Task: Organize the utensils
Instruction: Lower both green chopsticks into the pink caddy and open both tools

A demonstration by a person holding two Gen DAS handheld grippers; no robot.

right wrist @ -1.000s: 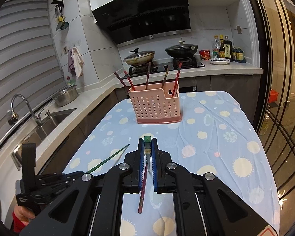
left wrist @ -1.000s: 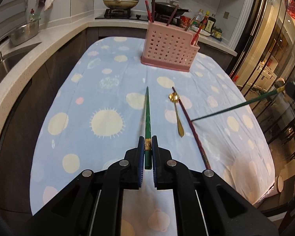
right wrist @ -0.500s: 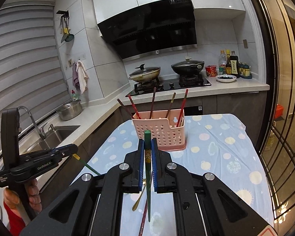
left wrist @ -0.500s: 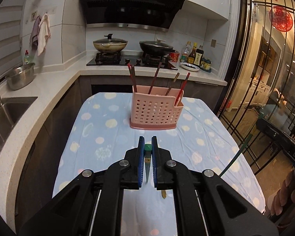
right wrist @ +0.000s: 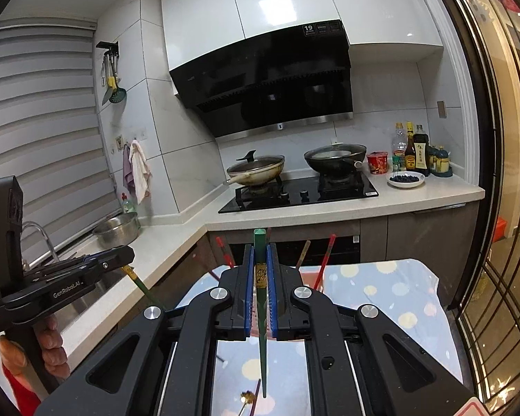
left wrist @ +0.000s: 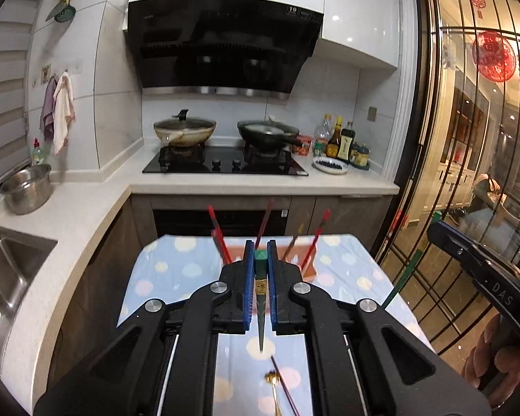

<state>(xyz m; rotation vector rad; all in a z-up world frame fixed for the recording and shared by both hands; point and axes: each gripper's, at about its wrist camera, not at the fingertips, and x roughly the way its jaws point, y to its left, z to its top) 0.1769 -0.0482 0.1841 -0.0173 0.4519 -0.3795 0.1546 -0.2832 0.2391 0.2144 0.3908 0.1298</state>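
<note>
Both grippers have risen off the bench (left wrist: 163, 270), each carrying a green chopstick up. Left gripper (left wrist: 260, 260) fingers are clamped on its green chopstick (left wrist: 260, 312); right gripper (right wrist: 260, 260) fingers likewise (right wrist: 261, 329), tips hanging above the gold spoon (left wrist: 272, 379), near the pink holder (left wrist: 308, 270).

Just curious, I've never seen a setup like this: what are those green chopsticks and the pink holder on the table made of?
Green chopsticks: smooth and glossy with a gold band, probably lacquered wood or plastic; hard to tell which. Pink holder: matte, evenly coloured, likely moulded plastic, though mostly hidden behind the grippers.
</note>
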